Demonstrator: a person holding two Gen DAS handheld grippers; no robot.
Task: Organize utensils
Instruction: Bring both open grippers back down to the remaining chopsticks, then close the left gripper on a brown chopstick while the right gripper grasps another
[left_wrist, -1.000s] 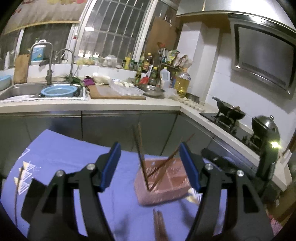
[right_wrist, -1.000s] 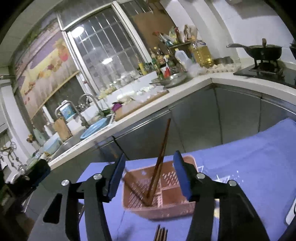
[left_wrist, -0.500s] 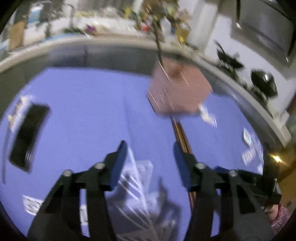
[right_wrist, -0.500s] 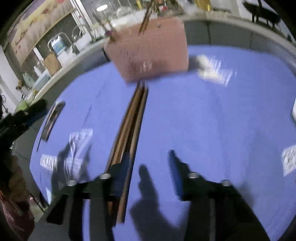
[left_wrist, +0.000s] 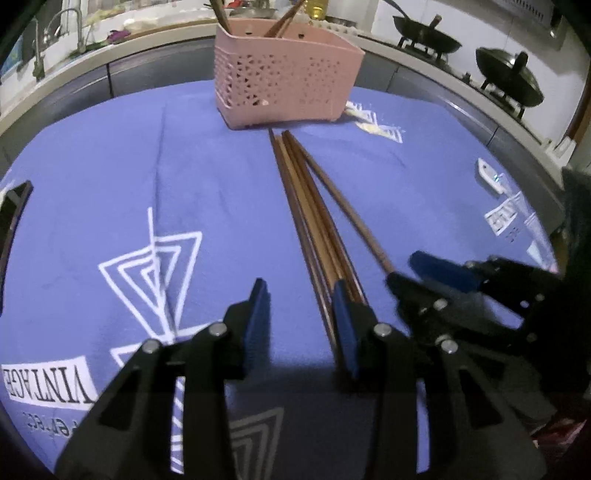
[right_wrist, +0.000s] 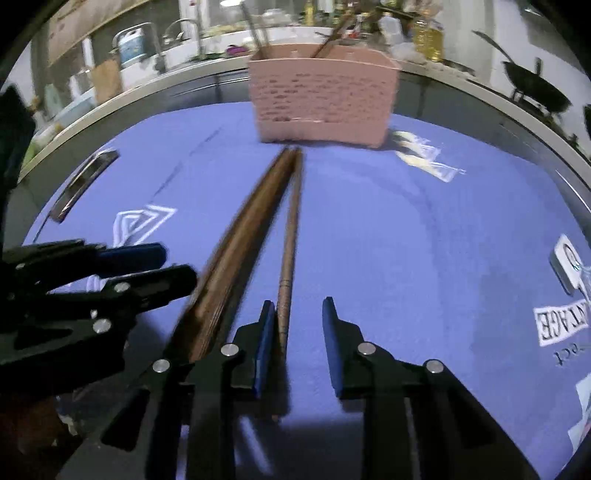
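A pink perforated utensil basket (left_wrist: 284, 77) stands at the far side of the blue cloth (left_wrist: 110, 177), with a few chopsticks upright in it; it also shows in the right wrist view (right_wrist: 321, 107). Several brown chopsticks (left_wrist: 314, 218) lie in a bundle in front of it, one chopstick (right_wrist: 290, 254) lying apart on the right. My left gripper (left_wrist: 299, 317) is open, low over the cloth; its right finger is at the bundle's near end. My right gripper (right_wrist: 297, 328) is open, the single chopstick's near end between its fingers by the left pad.
A dark flat object (right_wrist: 85, 181) lies on the cloth at the left. A small white device (left_wrist: 489, 175) lies at the right edge. Steel kitchen counters with a sink (right_wrist: 177, 40) and woks (left_wrist: 426, 37) curve behind the table.
Both grippers have tilted down from looking over the basket and dropped low to the cloth at the near ends of the lying chopsticks. Both have narrowed but remain open.
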